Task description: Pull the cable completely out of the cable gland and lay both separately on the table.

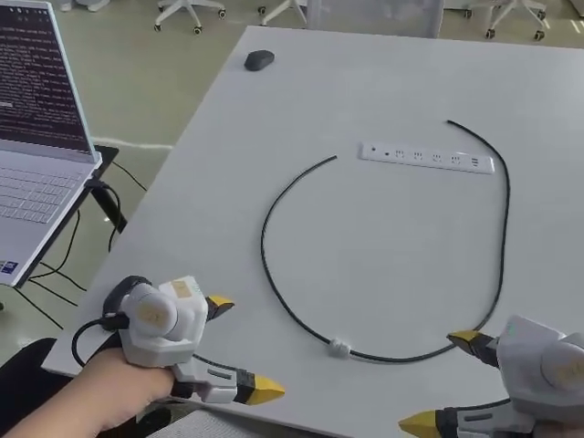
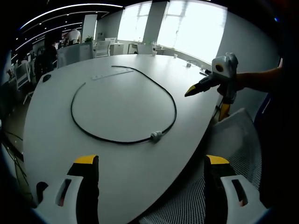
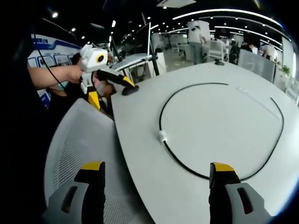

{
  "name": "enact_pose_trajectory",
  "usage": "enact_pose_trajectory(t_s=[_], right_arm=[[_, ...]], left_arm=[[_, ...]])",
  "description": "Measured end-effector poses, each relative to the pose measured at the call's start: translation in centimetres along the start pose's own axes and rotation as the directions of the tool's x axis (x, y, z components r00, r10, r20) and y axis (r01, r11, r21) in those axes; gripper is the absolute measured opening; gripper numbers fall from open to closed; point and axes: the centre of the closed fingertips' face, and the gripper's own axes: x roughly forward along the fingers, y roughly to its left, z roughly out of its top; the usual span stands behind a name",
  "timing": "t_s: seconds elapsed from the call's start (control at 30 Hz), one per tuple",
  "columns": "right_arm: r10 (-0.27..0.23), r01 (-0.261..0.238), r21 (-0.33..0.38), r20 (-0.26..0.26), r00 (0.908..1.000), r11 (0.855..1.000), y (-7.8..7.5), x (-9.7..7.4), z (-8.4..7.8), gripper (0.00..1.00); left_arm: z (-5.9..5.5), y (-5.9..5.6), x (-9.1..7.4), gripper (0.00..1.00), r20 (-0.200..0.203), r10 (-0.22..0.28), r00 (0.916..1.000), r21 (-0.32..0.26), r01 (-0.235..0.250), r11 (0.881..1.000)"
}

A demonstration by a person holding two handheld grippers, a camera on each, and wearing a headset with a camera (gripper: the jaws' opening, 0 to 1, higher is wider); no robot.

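In the head view, your left tongs sit at the near left corner of the bench, jaws spread wide apart with nothing between them, one yellow tip over the bench edge and the other just off it. Your right tongs are at the near right edge, equally wide apart and holding nothing. The black cable lies in a big open loop on the bench, both ends pointing toward the far side, and the white cable gland is threaded on the nearest stretch of that loop, between your two tongs and touching neither. A white power strip lies just beyond the loop's ends, a dark mouse sits near the far edge, and an open laptop stands off to the left. In the left gripper view, your jaws frame the near bench edge, with the gland straight ahead on the cable and the right tongs hovering at the right. In the right gripper view, the jaws straddle the bench edge and a mesh chair back; the gland lies ahead, just inside the edge.
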Motion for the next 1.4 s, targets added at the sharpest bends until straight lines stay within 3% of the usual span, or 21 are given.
enact_pose_trajectory(t_s=[0.47, 0.67, 0.87, 1.2, 1.4], right_arm=[[0.009, -0.009, -0.016, -0.013, 0.9999, 1.0, -0.7, 2.3, 1.7, 0.89], [0.011, -0.012, -0.022, -0.023, 0.9997, 1.0, -1.3, 3.6, 2.3, 0.87], [0.019, -0.021, -0.039, -0.036, 0.9992, 0.999, -1.4, 5.1, 2.9, 0.79], [0.039, -0.043, -0.047, -0.082, 0.9959, 0.998, -1.7, 7.3, 2.9, 0.72], [0.044, -0.049, -0.047, -0.107, 0.9932, 0.998, -2.0, 8.9, 3.0, 0.67]], left_arm=[[-0.4, 0.0, 0.5, 0.93, 0.0, -0.025, 0.9997, 0.021, 0.025, 0.999], [0.1, 0.6, 0.6, 0.93, 0.023, -0.022, 0.9995, 0.008, 0.022, 1.0], [-0.3, 0.6, 1.0, 0.92, 0.012, -0.031, 0.9995, 0.012, 0.031, 0.999], [-0.8, 0.5, 1.5, 0.91, 0.003, -0.053, 0.9986, 0.005, 0.053, 0.999], [-0.7, 1.1, 1.6, 0.9, 0.019, -0.05, 0.9986, -0.014, 0.05, 0.999]])
